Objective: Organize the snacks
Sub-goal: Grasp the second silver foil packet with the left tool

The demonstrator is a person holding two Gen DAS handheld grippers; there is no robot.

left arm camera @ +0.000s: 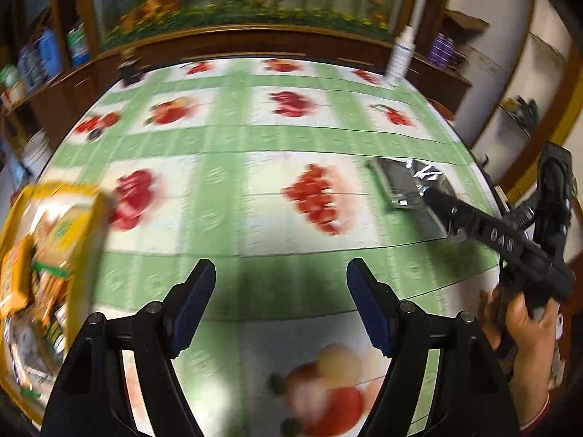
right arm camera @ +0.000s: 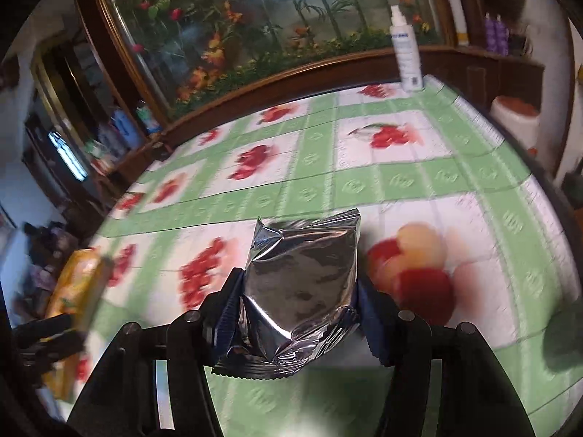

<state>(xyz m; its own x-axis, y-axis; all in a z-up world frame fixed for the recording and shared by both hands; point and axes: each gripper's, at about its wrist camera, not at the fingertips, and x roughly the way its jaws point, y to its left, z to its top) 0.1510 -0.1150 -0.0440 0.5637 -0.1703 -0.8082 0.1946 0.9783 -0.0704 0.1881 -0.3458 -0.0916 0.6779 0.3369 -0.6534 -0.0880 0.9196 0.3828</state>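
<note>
The right claw [right arm camera: 298,313] gripped a silver foil snack packet [right arm camera: 302,291], its pads pressed against the packet's two sides, and held it up off the tabletop [right arm camera: 419,182], which was covered in a green cloth printed with fruit. The left claw [left arm camera: 280,298] stood open with nothing between its pads and pointed down at a bare stretch of the cloth. At the far left edge of the tabletop sat a yellow box [left arm camera: 43,255] that already held several snack packs, though blur hid what they were. A white spray bottle [right arm camera: 404,51] stood at the far edge, well apart from everything. Judging by this, the sorting looked well along: no other loose snack showed on the cloth, and the silver packet was probably the one left to go into the box.
</note>
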